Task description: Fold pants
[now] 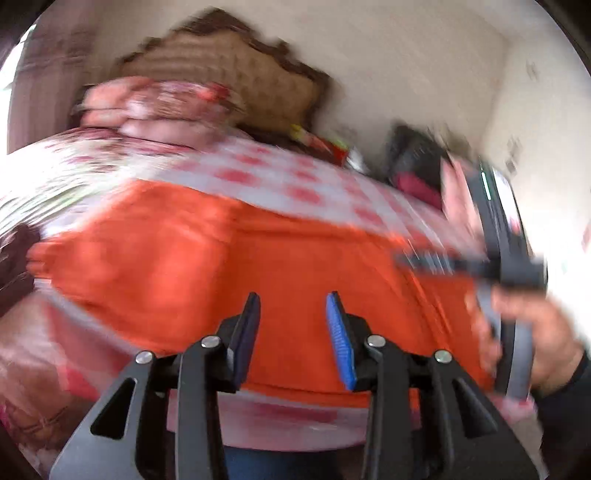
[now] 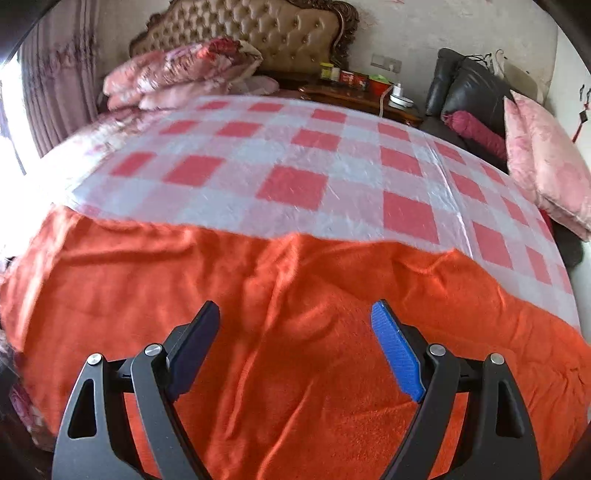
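On the checked bedspread (image 2: 295, 155), rumpled orange pants (image 2: 295, 295); both hand-held grippers (image 2: 295, 314) agape, empty.

no lettering, label or number is clear enough to read

So it's a bed (image 2: 546, 295) with a tufted tan headboard (image 2: 258, 33). On top is a checked sheet (image 2: 295, 155), red and white squares, kinda shiny. Orange pants (image 2: 295, 314) are spread flat across the near end, wrinkled, covering the sheet from side to side. Up by the headboard there's a stack of pink floral pillows (image 2: 177, 74). The left wrist view is too blurry to add anything.
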Motion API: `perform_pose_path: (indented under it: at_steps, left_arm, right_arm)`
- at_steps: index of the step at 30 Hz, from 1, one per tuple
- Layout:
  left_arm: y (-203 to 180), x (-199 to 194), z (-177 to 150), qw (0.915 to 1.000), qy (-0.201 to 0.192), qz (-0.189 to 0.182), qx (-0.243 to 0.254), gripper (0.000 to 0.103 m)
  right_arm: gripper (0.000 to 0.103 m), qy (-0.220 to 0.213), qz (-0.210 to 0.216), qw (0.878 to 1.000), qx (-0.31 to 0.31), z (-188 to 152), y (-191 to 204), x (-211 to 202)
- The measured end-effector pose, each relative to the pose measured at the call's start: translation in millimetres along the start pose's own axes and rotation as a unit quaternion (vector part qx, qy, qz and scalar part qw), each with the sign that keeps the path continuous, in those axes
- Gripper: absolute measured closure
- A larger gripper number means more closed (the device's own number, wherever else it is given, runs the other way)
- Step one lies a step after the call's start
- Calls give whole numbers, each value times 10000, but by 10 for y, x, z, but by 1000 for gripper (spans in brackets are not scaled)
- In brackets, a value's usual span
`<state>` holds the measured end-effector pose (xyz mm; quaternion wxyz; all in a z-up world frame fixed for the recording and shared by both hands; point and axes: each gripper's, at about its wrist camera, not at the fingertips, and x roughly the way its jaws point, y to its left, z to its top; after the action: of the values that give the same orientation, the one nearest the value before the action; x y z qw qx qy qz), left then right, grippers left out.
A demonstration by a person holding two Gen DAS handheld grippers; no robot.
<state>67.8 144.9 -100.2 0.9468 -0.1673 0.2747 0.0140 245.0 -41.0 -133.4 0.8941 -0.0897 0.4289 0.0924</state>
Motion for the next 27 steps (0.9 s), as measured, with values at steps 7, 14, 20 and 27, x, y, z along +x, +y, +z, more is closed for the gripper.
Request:
perform_pose_path:
  at_steps: [7,14,20,27]
  left_arm:
    - [1121,-475,188,9884,-498,893,-1124,48]
    - [1767,-585,162,9787,-324,586,-1939,36]
    - [2199,-332,140,9611,-44,-456,-2724,32]
    - [2660,-122,10,9153,146,-1496,-3737,32]
  right_arm:
    - [17,-120,-121,9998,56,-38,-1,55]
    - [16,-157,-199,9997,25,-65,5,13]
    - [16,-153,-199,9997,40,-73,-3,4]
    - [16,-150,-196,9997,52,-76,-2,-4]
